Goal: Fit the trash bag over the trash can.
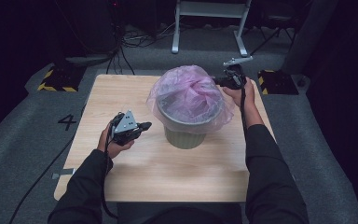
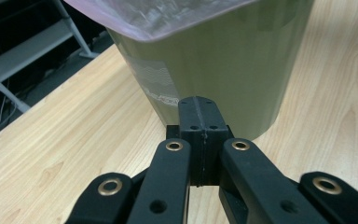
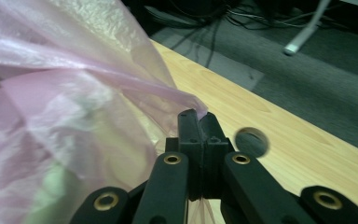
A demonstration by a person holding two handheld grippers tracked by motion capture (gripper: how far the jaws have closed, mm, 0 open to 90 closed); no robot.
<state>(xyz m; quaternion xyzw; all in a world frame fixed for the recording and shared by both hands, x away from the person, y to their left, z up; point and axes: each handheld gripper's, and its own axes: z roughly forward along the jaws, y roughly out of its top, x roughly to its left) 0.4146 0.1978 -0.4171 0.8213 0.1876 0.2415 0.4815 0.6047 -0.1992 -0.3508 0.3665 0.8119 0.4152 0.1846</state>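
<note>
Pale wood grain runs across the desk, bare on the near side where the person's sleeves come in. On the near left the left claw is clenched on nothing, its jaws pressed together just short of the olive-green bin, low against its wall.

The bin stands about mid-desk with a pink plastic bag draped over its rim and billowing up above it. At the far right the right claw is clamped on a fold of that film, at the bag's edge beyond the bin.

My guess is that the bag is being fitted or spread over the rim. To do it well, that pinch should draw the film outward and down evenly and gently, since such thin plastic would tear or slip under a jerk. The bin looks light, so the idle claw could brace its wall.

Nothing else crowds the bin; a round hole sits in the desk just beside the right claw. Farther off, cables lie on the floor and a white frame's legs stand beyond.
</note>
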